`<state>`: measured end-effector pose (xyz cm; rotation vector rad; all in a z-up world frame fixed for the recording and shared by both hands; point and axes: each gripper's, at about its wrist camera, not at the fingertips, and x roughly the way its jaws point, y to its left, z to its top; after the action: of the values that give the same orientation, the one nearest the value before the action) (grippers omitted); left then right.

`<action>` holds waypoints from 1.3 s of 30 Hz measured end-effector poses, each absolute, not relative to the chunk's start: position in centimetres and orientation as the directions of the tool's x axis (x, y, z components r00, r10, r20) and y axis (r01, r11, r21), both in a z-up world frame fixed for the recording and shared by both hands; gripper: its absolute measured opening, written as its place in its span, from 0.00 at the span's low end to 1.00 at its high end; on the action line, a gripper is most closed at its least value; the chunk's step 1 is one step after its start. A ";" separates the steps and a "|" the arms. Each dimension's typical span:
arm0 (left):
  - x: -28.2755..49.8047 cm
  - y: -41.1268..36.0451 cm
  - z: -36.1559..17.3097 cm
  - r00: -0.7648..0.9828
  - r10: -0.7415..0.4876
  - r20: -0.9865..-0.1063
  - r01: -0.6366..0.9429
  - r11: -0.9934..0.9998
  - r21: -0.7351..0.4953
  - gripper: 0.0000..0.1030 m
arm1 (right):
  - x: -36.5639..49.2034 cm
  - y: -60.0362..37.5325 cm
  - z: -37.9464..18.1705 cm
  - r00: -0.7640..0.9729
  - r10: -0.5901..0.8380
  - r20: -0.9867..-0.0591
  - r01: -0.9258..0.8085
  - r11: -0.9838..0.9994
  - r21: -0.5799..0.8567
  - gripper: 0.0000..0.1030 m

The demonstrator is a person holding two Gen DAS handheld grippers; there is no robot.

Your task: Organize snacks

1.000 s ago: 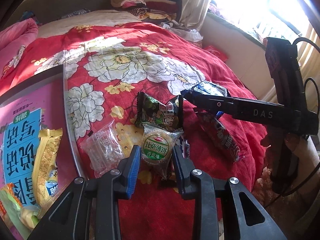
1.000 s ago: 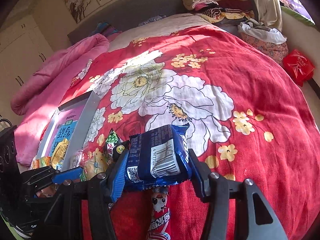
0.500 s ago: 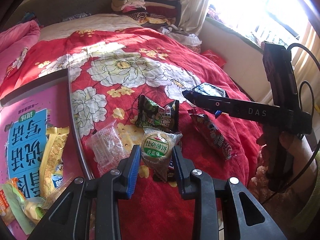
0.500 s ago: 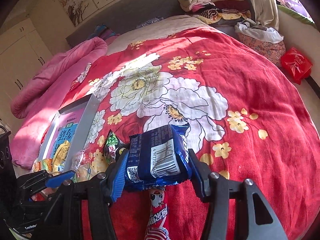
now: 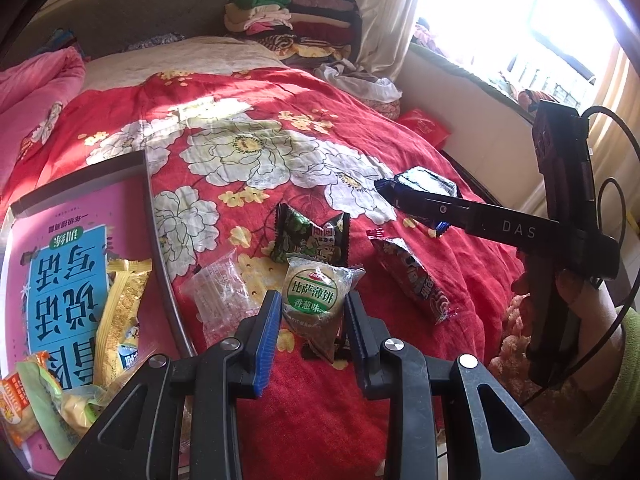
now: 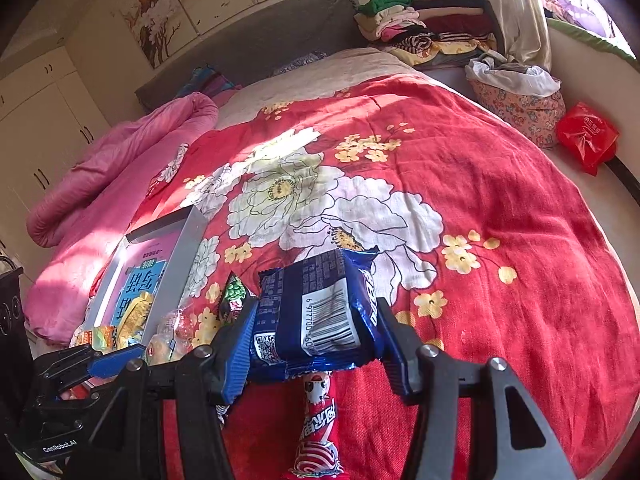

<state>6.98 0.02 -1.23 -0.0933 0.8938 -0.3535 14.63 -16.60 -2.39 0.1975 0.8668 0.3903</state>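
Both packets are thin, slick film, so either could slide out of its grip on the way to the tray; the round one is pinched only by its sides, with its tail hanging free below, and a swing could twist it loose. The two tools ride close together, so they could knock.

Nearest, the left tongs [image 5: 311,322] stand narrow, clamped on a round cracker packet [image 5: 313,298] with a green-and-white label, lifted just clear of the bed [image 5: 320,408]. The right tongs [image 6: 316,324] grip a dark blue wafer packet [image 6: 320,312], barcode side up, also off the cover.

Left on the red flowered cover are a long red candy packet [image 5: 412,280], a clear plastic packet [image 5: 218,292] and a dark green snack bag [image 5: 310,238]. Further left, the grey-rimmed tray [image 5: 158,240] already holds a yellow packet [image 5: 120,312] and others.
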 end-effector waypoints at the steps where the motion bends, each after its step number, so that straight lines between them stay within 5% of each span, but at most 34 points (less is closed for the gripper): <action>1: 6.9 0.2 -1.0 0.578 -0.337 -0.743 0.258 0.939 -0.226 0.32 | 14.5 -16.5 -2.2 0.587 0.412 -0.697 -0.260 0.911 0.320 0.54; 39: 4.0 9.0 2.1 0.687 -0.194 -0.701 0.070 0.977 -0.202 0.32 | 9.3 -8.3 0.7 0.571 0.533 -0.625 -0.531 0.820 0.214 0.54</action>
<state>4.00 8.97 2.14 -0.1638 0.8013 -0.1486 9.26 -8.32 0.72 0.0022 0.7342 0.6241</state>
